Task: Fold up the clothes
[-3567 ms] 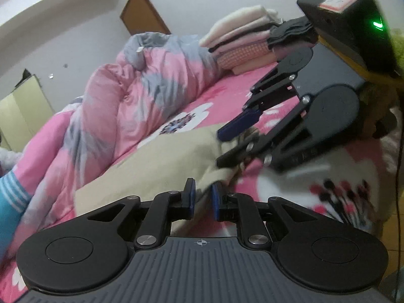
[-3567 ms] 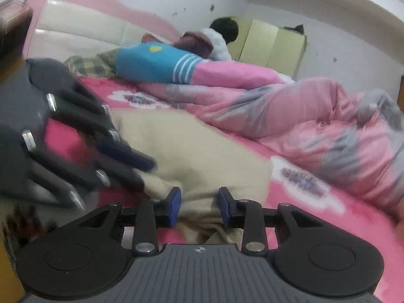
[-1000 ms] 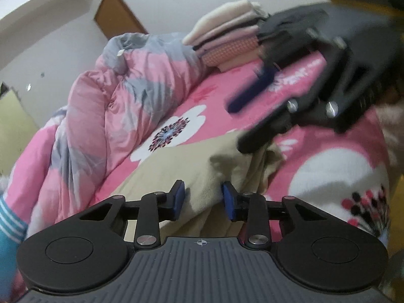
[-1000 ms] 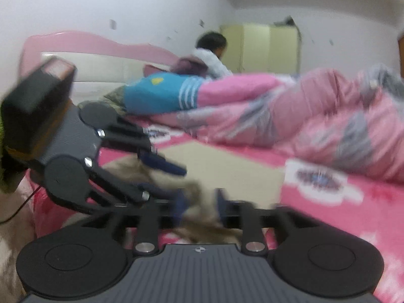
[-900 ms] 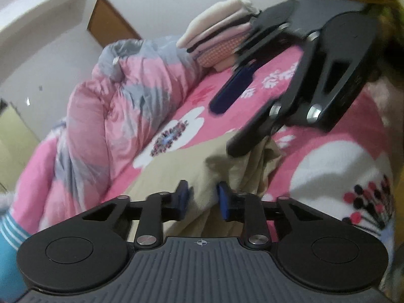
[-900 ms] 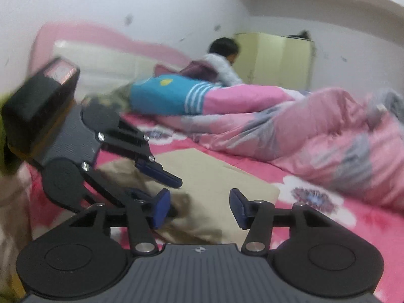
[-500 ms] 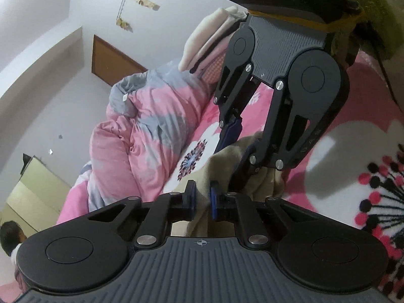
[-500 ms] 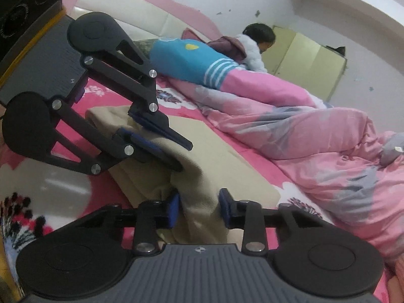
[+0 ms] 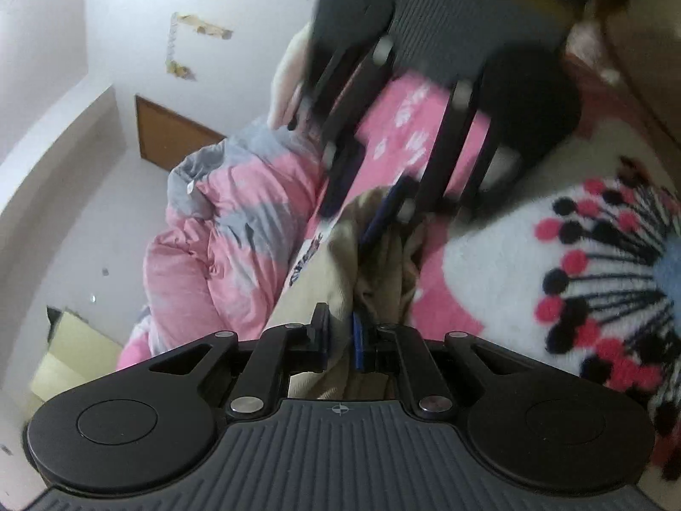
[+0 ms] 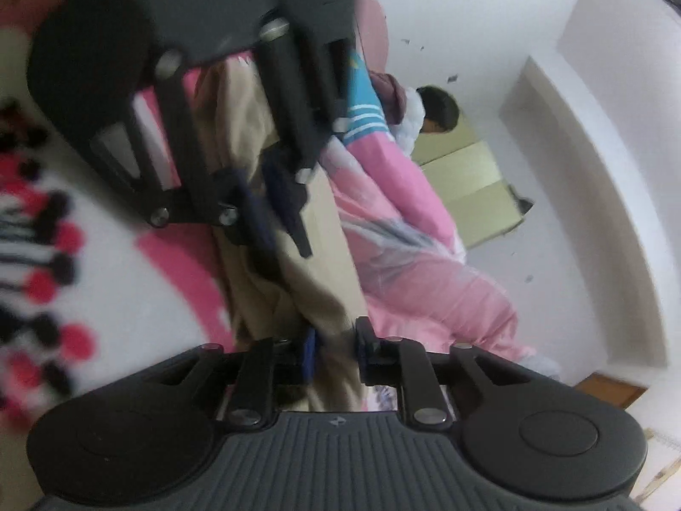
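A beige garment [image 9: 315, 285] lies bunched on the pink flowered bed sheet [image 9: 502, 264]. In the left wrist view my left gripper [image 9: 338, 336] is shut on a fold of it, with cloth squeezed between the blue pads. Just beyond, my right gripper [image 9: 361, 204] reaches into the same bunched edge from the opposite side. In the right wrist view the right gripper [image 10: 336, 349] has its jaws closing, with a strip of the beige garment [image 10: 327, 298] pressed between the pads. The left gripper [image 10: 276, 230] faces it at close range, blurred. Both views are tilted.
A pink and grey duvet [image 9: 238, 230] is heaped along the far side of the bed. A person [image 10: 438, 110] in a blue striped top lies beyond it. Folded clothes [image 9: 289, 81] are stacked at the foot end. A yellow wardrobe [image 10: 468, 187] and a brown door [image 9: 170, 136] stand further back.
Both grippers have closed on the garment's bunched edge and sunk toward the bed. Both views have rolled sharply, and the opposing gripper now looms closer and blurred.
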